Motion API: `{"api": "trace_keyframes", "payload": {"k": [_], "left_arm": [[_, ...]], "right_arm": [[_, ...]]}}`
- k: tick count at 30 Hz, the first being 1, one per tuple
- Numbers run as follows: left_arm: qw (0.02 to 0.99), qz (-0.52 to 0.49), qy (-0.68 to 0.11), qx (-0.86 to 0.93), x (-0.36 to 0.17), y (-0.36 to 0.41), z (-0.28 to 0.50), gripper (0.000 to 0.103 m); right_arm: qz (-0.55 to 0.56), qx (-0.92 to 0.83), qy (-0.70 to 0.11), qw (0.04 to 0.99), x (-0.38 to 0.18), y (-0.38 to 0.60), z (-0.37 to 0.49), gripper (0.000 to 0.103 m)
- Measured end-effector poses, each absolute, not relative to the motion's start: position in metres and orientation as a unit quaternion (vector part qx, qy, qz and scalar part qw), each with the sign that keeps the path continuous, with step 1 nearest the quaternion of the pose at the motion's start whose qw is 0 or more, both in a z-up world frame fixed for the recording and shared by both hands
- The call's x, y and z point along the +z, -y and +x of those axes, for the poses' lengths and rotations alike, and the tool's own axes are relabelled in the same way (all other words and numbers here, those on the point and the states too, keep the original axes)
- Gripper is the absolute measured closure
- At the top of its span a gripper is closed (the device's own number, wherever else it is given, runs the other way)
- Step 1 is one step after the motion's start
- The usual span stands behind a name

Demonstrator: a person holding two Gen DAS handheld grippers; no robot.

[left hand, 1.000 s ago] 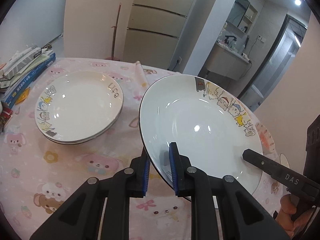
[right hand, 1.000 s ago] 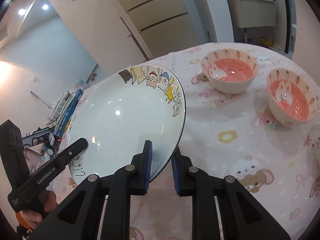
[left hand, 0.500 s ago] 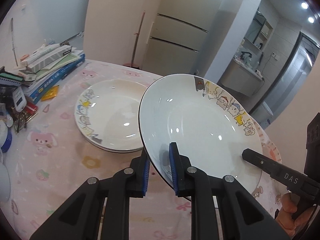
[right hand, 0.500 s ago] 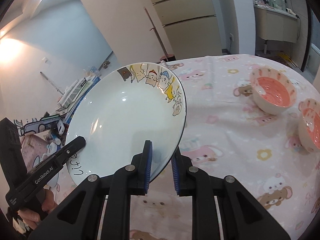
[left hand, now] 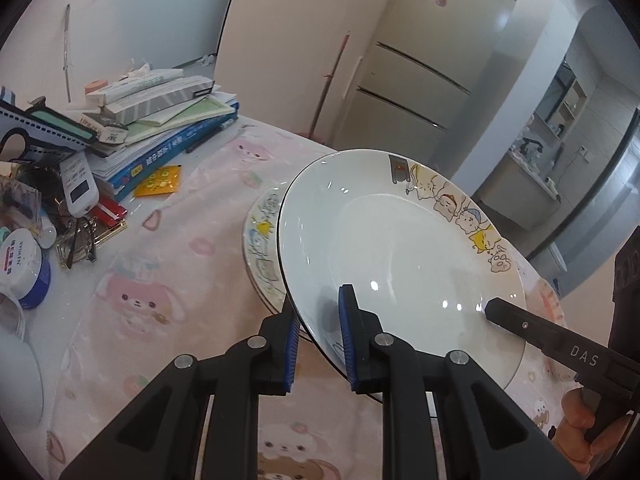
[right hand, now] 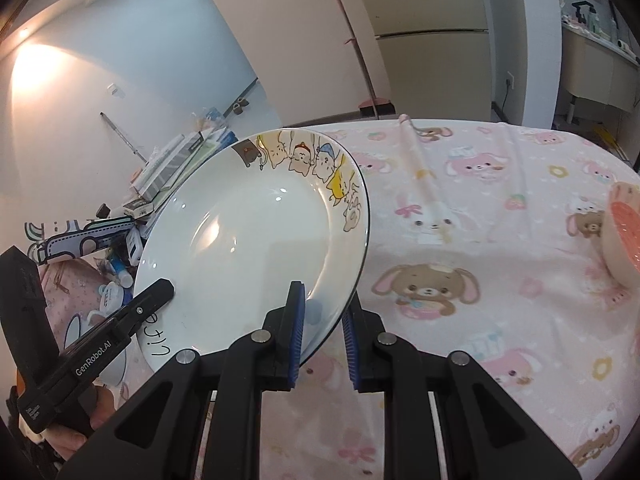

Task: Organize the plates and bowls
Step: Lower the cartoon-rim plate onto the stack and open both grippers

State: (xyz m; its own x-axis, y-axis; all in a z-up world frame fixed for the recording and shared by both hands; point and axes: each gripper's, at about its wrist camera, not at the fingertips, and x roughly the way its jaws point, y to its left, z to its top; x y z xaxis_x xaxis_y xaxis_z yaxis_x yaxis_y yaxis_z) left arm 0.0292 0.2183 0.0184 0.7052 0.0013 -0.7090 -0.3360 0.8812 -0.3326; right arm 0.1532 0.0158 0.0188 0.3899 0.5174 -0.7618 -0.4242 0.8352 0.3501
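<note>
While the left wrist view looks down over a table covered by a pink cartoon tablecloth [left hand: 172, 280], the left gripper [left hand: 318, 336] is clamped on the near rim of a white plate [left hand: 392, 256] with cartoon animals along its far edge. One blue pad lies on the plate's inner face, the other under the rim. The plate is held above the table, tilted, and it overlaps a stack of plates [left hand: 260, 240] lying on the cloth behind it. The right gripper [left hand: 490, 306] reaches in from the right, one finger resting on the plate's inner face near the rim; its lower finger is hidden. A hand [left hand: 580, 436] shows beneath it. At the far left sit a pile of books [left hand: 168, 128] and small clutter.

In the right wrist view, the right gripper [right hand: 322, 332] pinches the same plate [right hand: 256, 248] at its near edge, pads on either side of the rim. The left gripper [right hand: 170, 286] enters from the lower left, its upper finger lying on the plate's face beside some handwritten lettering. A pink bowl [right hand: 624, 236] stands on the tablecloth [right hand: 460, 208] at the right edge, well apart from the plate.
</note>
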Motion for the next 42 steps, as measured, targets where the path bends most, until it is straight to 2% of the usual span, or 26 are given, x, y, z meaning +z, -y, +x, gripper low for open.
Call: {"api": "trace_keyframes", "payload": {"k": [15, 31, 36, 42], "left_arm": [[0.877, -0.233, -0.402, 0.118, -0.026, -0.243, 0.055, 0.083], [0.878, -0.221, -0.402, 0.136, -0.028, -0.238, 0.061, 0.081], [0.881, -0.213, -0.401, 0.132, -0.027, -0.236, 0.060, 0.075], [0.887, -0.188, -0.398, 0.136, -0.022, -0.229, 0.057, 0.074]], "right_arm": [[0.043, 0.274, -0.512, 0.813, -0.019, -0.043, 0.181, 0.086], [0.053, 0.277, -0.529, 0.801, -0.029, -0.041, 0.186, 0.085], [0.059, 0.280, -0.534, 0.796, -0.027, -0.039, 0.188, 0.082], [0.055, 0.277, -0.533, 0.798, -0.026, -0.038, 0.187, 0.082]]}}
